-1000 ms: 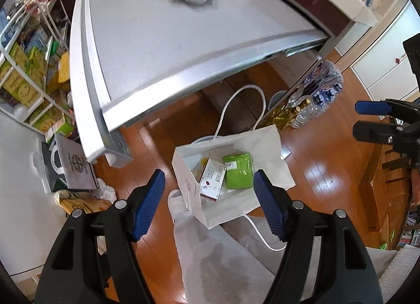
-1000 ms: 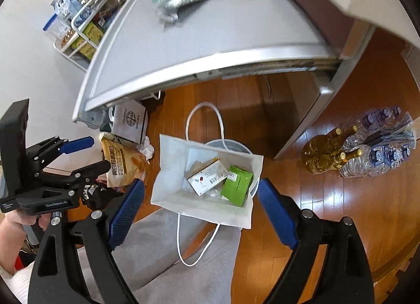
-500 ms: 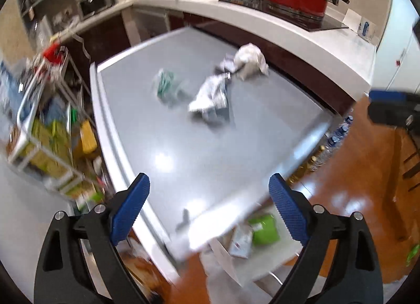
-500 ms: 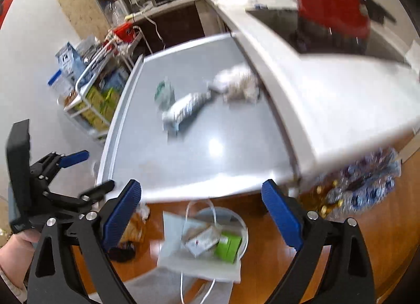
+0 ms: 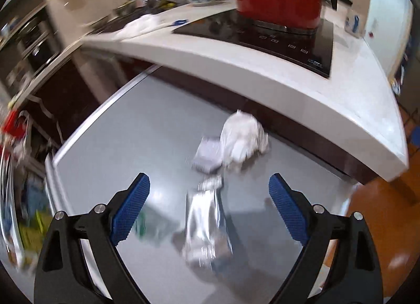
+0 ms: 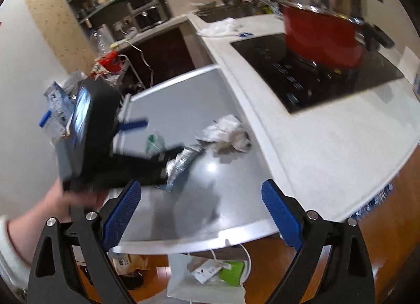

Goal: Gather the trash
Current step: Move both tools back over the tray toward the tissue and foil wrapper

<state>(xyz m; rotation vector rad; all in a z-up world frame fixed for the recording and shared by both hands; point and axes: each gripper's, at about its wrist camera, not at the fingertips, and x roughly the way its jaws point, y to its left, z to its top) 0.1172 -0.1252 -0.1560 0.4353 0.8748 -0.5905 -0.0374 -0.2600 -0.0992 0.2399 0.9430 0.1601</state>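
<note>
Right gripper (image 6: pixel 200 214) with jaws wide apart and nothing between them, grey table (image 6: pixel 183 109) ahead of it, silver wrapper (image 6: pixel 181 162) and crumpled white tissue (image 6: pixel 228 133) beyond the fingertips, left gripper (image 6: pixel 147 136) ahead-left, white paper bag (image 6: pixel 207 283) below, on the floor.

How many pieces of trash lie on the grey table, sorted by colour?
White crumpled paper wad: 1
Silver foil wrapper: 1
Green-and-clear plastic wrapper: 1
Pale grey flat packet beside the wad: 1, too blurred to identify
Total: 4 on the grey table
</note>
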